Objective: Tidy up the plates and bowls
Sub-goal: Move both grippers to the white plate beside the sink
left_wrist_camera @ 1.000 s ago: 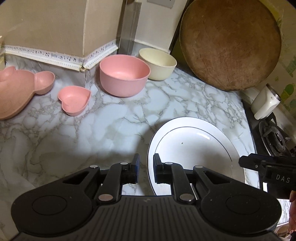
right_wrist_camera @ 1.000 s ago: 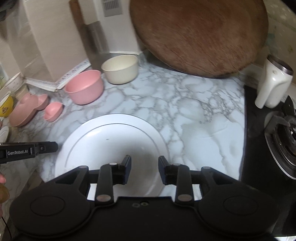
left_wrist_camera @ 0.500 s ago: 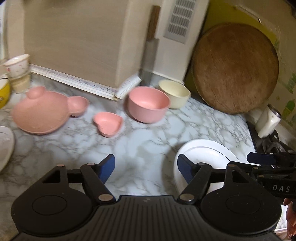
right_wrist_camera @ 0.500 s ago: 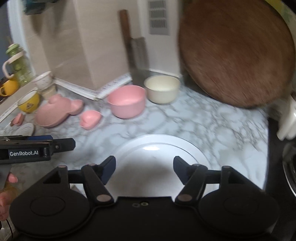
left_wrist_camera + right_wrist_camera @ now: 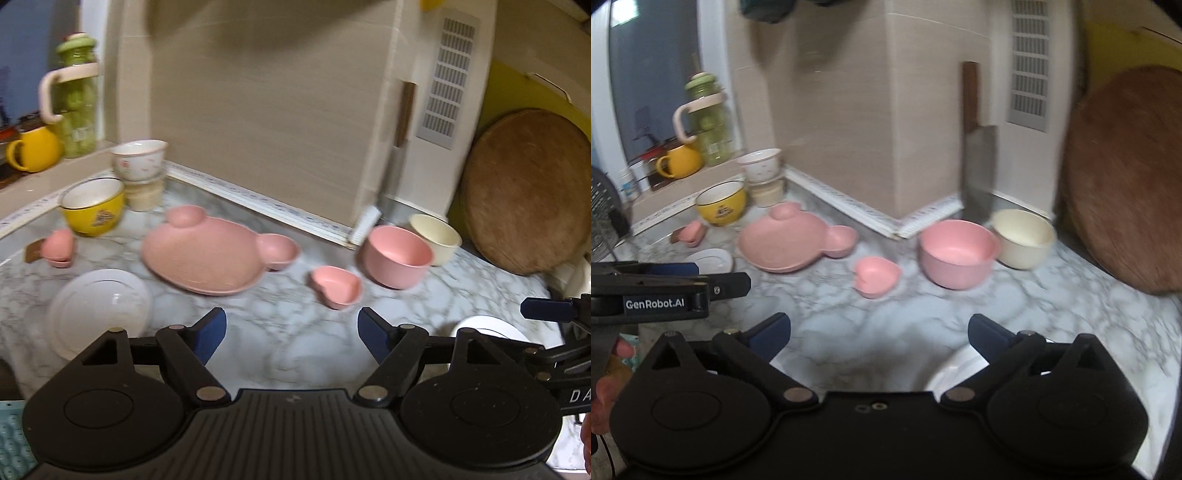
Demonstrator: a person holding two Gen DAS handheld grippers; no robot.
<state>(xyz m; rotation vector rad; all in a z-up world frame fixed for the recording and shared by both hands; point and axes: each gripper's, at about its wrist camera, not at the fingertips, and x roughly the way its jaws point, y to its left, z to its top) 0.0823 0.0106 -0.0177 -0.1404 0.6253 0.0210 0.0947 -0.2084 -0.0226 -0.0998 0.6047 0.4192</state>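
Left gripper [image 5: 291,334] wide, empty; right gripper [image 5: 879,334] wide, empty, large white plate [image 5: 955,369] under its right finger, pink bear plate [image 5: 201,254] ahead.

A marble-patterned counter [image 5: 871,317], white with grey veins, runs back to a beige tiled wall [image 5: 834,110] that juts out as a corner pillar. A white patterned trim strip [image 5: 846,206] edges the foot of the wall. Right of the pillar a white vent grille [image 5: 1028,66] is set in a pale panel, with a cleaver [image 5: 977,162] standing against it (wooden handle up). At far right a round wooden board [image 5: 1126,184] leans on a yellow surface. At far left a ledge [image 5: 44,181] holds a green jar [image 5: 75,107] and a yellow mug [image 5: 35,147], beside a bluish window [image 5: 646,74]. The light is dim and soft.
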